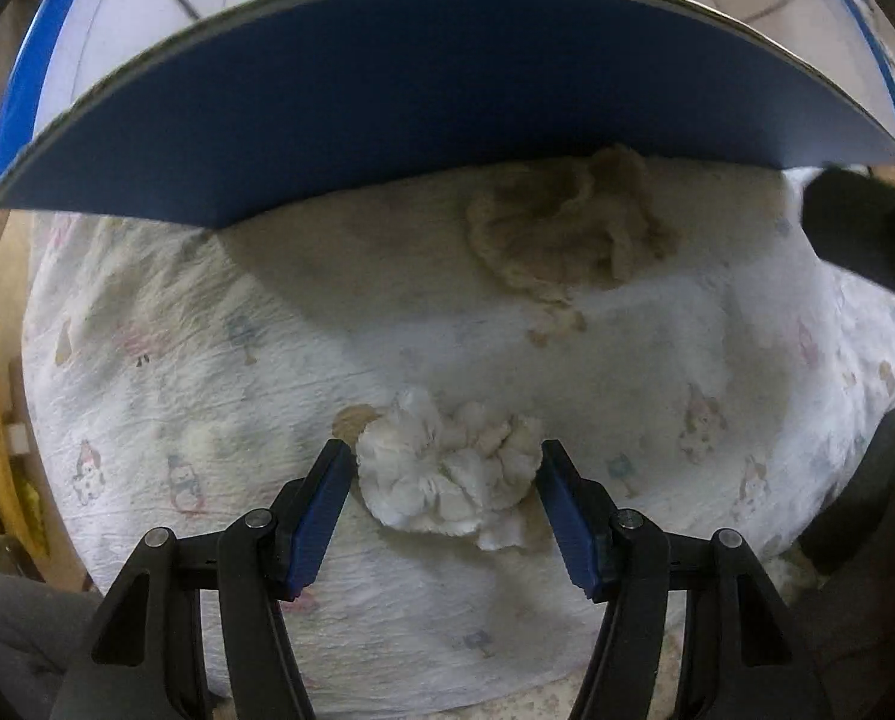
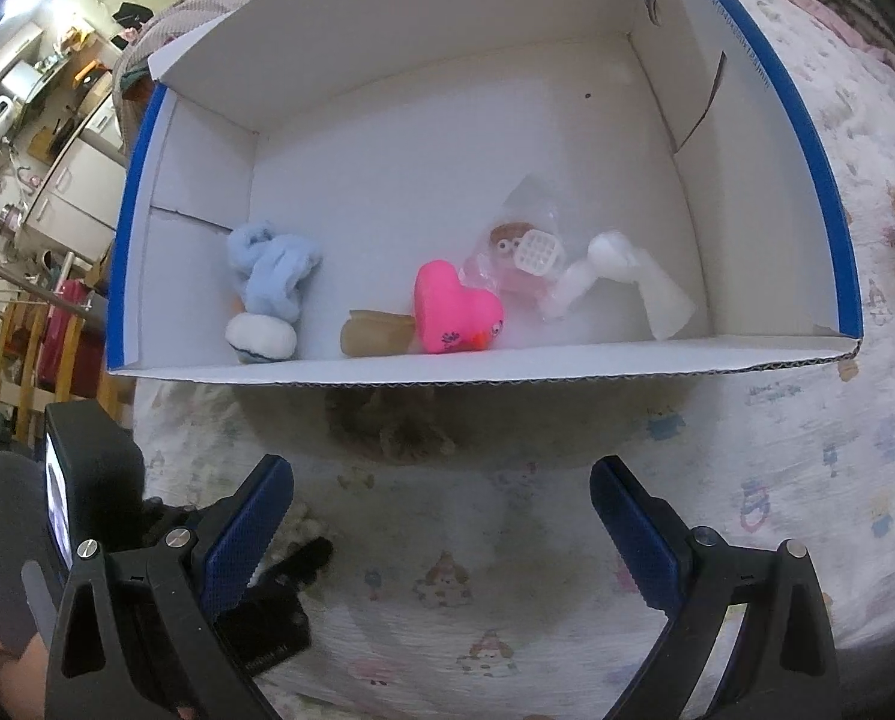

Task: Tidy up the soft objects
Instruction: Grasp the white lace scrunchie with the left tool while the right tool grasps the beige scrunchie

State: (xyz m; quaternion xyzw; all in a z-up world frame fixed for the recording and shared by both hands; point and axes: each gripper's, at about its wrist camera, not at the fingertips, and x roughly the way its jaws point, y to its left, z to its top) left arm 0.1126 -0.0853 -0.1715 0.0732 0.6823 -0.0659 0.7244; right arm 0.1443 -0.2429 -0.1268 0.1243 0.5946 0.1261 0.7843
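one white scrunchie (image 1: 447, 468), perhaps two

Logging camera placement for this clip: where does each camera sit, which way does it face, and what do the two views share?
Left wrist: on the left tongs, looking down at a white scrunchie between the blue pads on a printed bedsheet; black tong arms show.
Right wrist: on the right tongs, angled down into an open box holding a pink heart toy and a blue plush; nothing between its pads.
Shared: the box, the sheet and a tan scrunchie beside the box's near wall; the left tongs show in the right view.
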